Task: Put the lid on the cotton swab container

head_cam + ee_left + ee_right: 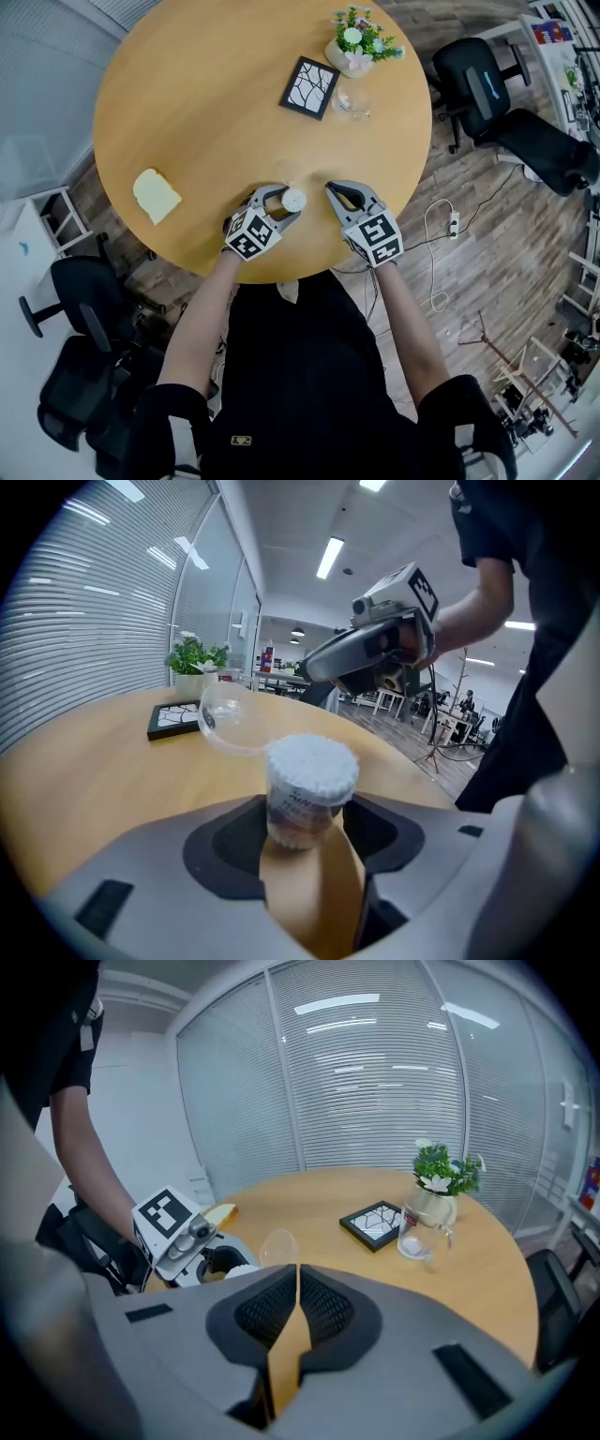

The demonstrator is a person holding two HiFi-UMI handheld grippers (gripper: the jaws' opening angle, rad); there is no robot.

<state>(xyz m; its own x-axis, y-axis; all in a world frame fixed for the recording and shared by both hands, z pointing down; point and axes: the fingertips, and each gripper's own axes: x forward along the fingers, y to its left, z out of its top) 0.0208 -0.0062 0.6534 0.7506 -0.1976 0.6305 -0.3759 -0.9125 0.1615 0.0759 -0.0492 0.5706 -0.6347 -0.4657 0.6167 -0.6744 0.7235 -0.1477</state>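
Observation:
An uncovered cotton swab container (293,199) stands on the round wooden table (187,112) near its front edge, packed with white swabs (310,761). My left gripper (287,204) has its jaws closed around the container's body (300,808), a pad touching each side. My right gripper (331,191) is just right of it, shut, with the clear round lid (278,1244) pinched by its rim at the jaw tips. In the left gripper view the lid (230,726) hangs beyond the container, a little above the table, below the right gripper (370,653).
A black framed tile (309,87), a clear glass (352,101) and a potted plant (358,39) sit at the table's far right. A slice of bread (157,195) lies at the left. Office chairs (487,89) stand around the table.

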